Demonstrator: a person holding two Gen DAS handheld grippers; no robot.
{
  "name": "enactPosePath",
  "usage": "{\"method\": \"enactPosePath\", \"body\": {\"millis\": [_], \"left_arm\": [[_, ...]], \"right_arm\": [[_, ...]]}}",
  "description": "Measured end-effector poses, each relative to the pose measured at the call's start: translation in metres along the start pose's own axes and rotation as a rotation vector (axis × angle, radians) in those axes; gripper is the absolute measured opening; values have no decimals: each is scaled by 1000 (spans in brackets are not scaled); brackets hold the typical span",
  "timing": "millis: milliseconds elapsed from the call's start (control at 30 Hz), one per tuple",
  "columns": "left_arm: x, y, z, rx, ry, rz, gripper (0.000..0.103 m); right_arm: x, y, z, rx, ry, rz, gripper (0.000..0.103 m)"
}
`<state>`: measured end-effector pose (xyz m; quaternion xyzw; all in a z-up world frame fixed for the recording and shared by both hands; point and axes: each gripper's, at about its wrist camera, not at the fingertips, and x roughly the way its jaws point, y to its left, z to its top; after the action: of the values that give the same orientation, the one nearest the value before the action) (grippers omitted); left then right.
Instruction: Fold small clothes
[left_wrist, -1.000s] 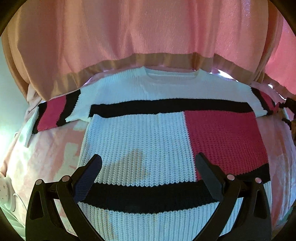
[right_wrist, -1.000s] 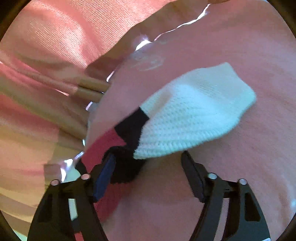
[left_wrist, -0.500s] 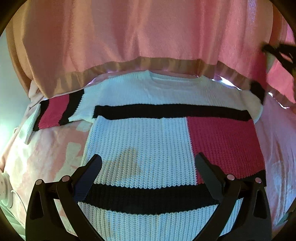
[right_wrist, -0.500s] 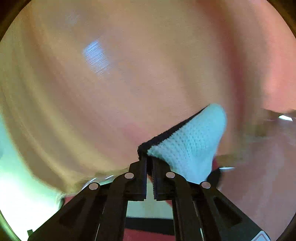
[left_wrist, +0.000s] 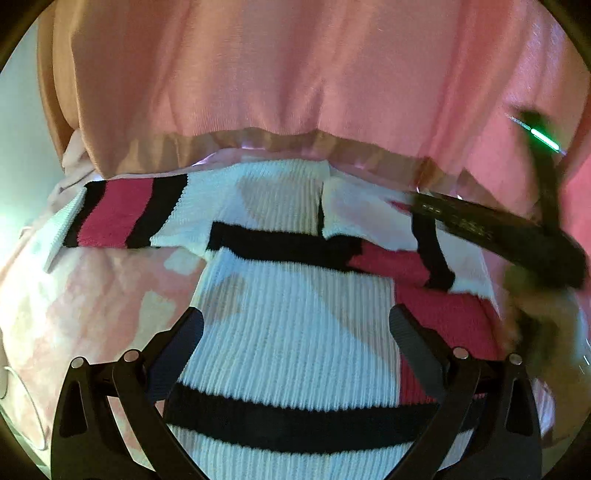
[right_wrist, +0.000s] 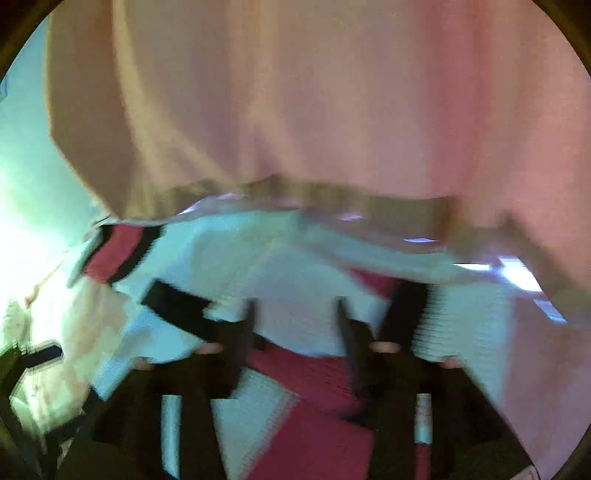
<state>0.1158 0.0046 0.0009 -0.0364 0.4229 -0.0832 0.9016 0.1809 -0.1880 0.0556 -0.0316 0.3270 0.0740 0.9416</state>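
My two grippers are over a knitted sweater (left_wrist: 295, 325) on a pink bed cover (left_wrist: 85, 295).

The sweater lies flat; one sleeve (left_wrist: 373, 225) is folded across its chest, the other sleeve (left_wrist: 122, 214) is stretched out to the side. My left gripper (left_wrist: 295, 332) hovers over the white body, jaws wide apart, holding nothing. My right gripper (right_wrist: 295, 332) is very blurred; its jaws look parted over the folded sleeve, empty. A pink curtain (left_wrist: 295, 74) hangs behind.

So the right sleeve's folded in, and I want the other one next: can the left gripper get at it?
Probably yes. The left gripper is open above the sweater, and the flat striped sleeve has nothing on it.
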Motion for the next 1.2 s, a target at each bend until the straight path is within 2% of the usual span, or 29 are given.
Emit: {"method": "enactPosePath", "body": {"millis": [67, 167, 267, 367, 433, 467, 500, 567, 600, 667, 700, 800, 867, 967, 1000, 1067, 1133, 1200], "left_arm": [[10, -1, 6, -4, 12, -24, 98], [37, -13, 17, 15, 36, -45, 98], [75, -41, 29, 107, 47, 36, 98], [109, -65, 32, 204, 36, 136, 97], [130, -70, 34, 228, 66, 153, 86], [144, -70, 35, 233, 92, 182, 71], [151, -67, 35, 235, 105, 192, 62], [158, -50, 45, 177, 83, 201, 61], [156, -36, 55, 121, 60, 226, 61], [148, -4, 71, -16, 33, 197, 62], [141, 17, 76, -108, 23, 198, 65], [129, 48, 77, -236, -3, 271, 75], [126, 47, 70, -232, -21, 276, 79], [136, 23, 64, -104, 10, 281, 84], [138, 16, 62, -84, 6, 285, 84], [141, 8, 63, -60, 3, 299, 84], [142, 7, 64, -76, 5, 315, 84], [142, 16, 66, -107, 0, 328, 87]], "right_arm": [[-19, -35, -20, 14, 16, -100, 56], [-34, -75, -57, 72, 54, -175, 57], [-28, -111, -92, 165, 143, -179, 57], [-18, -119, -110, 163, 175, -205, 57], [-15, -122, -117, 160, 189, -197, 57], [-10, -122, -119, 145, 197, -201, 57], [-9, -122, -119, 134, 200, -211, 57], [0, -119, -122, 109, 209, -216, 56], [6, -119, -123, 100, 218, -215, 57], [14, -117, -122, 81, 228, -233, 56], [16, -117, -121, 77, 228, -241, 56], [20, -114, -114, 94, 218, -233, 57], [25, -107, -108, 80, 216, -237, 58], [37, -95, -101, 45, 211, -263, 58], [41, -94, -98, 50, 200, -264, 55], [42, -102, -91, 100, 191, -247, 12], [24, -135, -85, 288, 132, -220, 12], [8, -166, -90, 418, 104, -225, 11]]}}
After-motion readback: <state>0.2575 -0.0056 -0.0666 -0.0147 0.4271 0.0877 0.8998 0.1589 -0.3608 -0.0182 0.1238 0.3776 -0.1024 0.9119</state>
